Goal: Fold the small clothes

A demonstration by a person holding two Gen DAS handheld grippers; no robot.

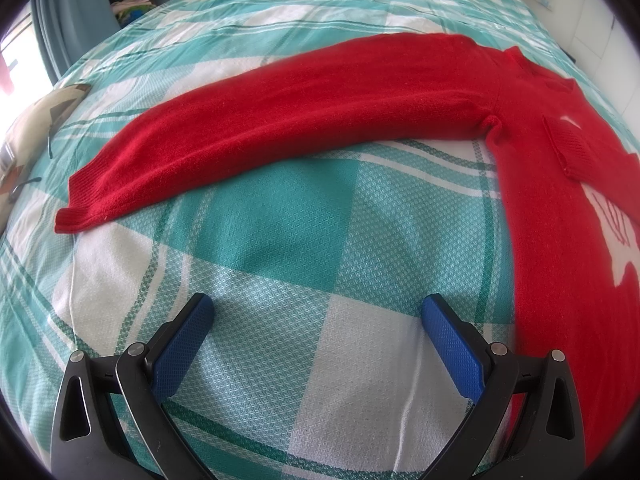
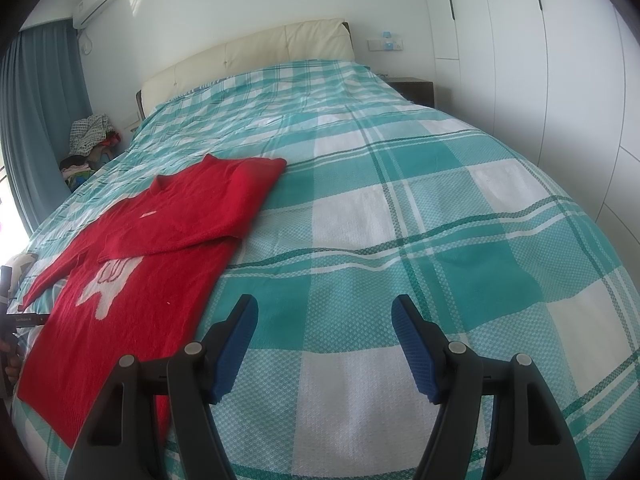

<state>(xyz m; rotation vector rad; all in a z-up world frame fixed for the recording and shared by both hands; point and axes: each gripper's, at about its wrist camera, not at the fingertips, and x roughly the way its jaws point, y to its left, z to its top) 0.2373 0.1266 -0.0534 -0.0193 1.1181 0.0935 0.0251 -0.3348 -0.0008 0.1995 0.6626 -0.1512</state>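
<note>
A red knit sweater point(image 2: 160, 240) with a white figure on its chest lies flat on the bed. Its right sleeve is folded across the chest, seen in the right wrist view. The left sleeve point(image 1: 280, 120) stretches straight out to the left, cuff at the far left in the left wrist view. My left gripper point(image 1: 318, 308) hangs open over bare bedspread, below that sleeve and left of the sweater's body point(image 1: 568, 260). My right gripper point(image 2: 324, 308) is open too, over the bedspread to the right of the sweater's hem. Neither holds anything.
The bed point(image 2: 400, 200) has a teal and white checked cover and a cream headboard point(image 2: 260, 52). A pile of clothes point(image 2: 90, 140) sits beside the bed at the left, by a blue curtain. A patterned pillow point(image 1: 36, 128) lies near the cuff. White wardrobes point(image 2: 540, 60) stand on the right.
</note>
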